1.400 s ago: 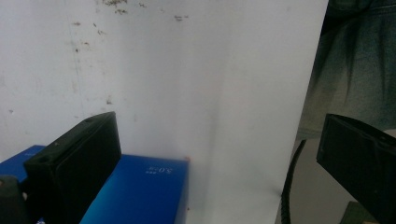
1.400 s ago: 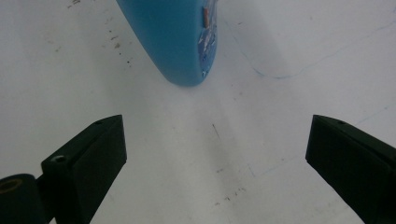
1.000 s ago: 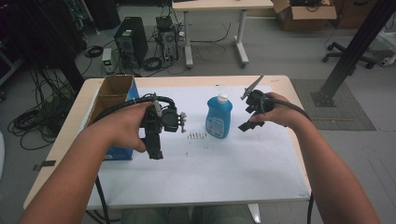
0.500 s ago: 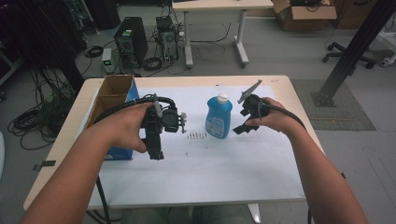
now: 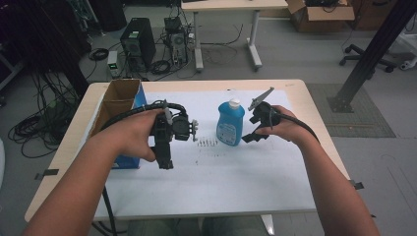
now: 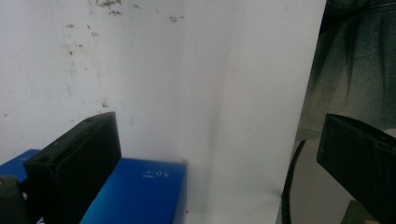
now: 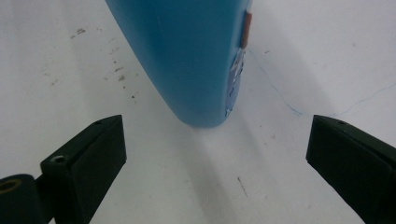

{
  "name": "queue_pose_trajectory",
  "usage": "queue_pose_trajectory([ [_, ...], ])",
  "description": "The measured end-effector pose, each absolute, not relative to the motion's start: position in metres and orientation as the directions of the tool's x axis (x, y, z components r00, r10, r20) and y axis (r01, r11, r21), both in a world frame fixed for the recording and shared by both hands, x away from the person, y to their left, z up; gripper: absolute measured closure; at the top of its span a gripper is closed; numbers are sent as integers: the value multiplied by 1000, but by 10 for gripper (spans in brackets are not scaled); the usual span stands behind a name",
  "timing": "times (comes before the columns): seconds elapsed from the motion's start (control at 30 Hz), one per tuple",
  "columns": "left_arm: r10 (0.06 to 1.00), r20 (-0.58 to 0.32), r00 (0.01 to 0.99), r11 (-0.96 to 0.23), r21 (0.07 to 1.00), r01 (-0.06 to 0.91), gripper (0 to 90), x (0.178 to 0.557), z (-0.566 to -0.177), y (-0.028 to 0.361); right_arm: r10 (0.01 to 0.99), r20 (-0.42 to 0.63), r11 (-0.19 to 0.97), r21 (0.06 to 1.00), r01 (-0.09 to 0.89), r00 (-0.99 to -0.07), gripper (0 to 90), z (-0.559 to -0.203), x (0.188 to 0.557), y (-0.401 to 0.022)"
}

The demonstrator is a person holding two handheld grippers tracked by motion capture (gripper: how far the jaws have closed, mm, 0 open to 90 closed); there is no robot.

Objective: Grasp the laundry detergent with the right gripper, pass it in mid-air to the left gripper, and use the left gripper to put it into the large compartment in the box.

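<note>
High view: the bottle [image 5: 230, 123] stands upright on the white sheet [image 5: 211, 182] covering the bench [image 5: 314, 118], near the middle, its white cap up and its long axis vertical — broad labelled face turned toward the person. The right tongs [image 5: 250, 137] sit just beside it, jaws wide apart with nothing between them; in the right gripper view the bottle's [image 7: 196, 56] rounded narrow edge faces the gap. It looks like a rigid plastic bottle, smooth and likely slippery, of moderate weight if full, so I judge the flat faces at mid-body the safest hold — above the label it narrows. The left tongs [image 5: 164, 160] hang open too, gripping nothing, near the blue box [image 5: 129, 161] and well apart from the bottle.
</note>
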State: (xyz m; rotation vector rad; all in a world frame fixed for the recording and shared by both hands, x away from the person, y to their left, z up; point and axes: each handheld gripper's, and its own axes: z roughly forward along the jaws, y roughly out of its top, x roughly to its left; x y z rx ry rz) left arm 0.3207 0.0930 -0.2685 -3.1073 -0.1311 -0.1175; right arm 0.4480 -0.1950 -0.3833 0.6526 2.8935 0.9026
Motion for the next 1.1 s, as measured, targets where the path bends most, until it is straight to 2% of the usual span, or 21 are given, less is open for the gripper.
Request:
queue_pose_trajectory([
  [1.1,90,82,993,-995,-29,92,2,318,-270,96,426,78,631,688,358,-901,38,-391,442,-174],
])
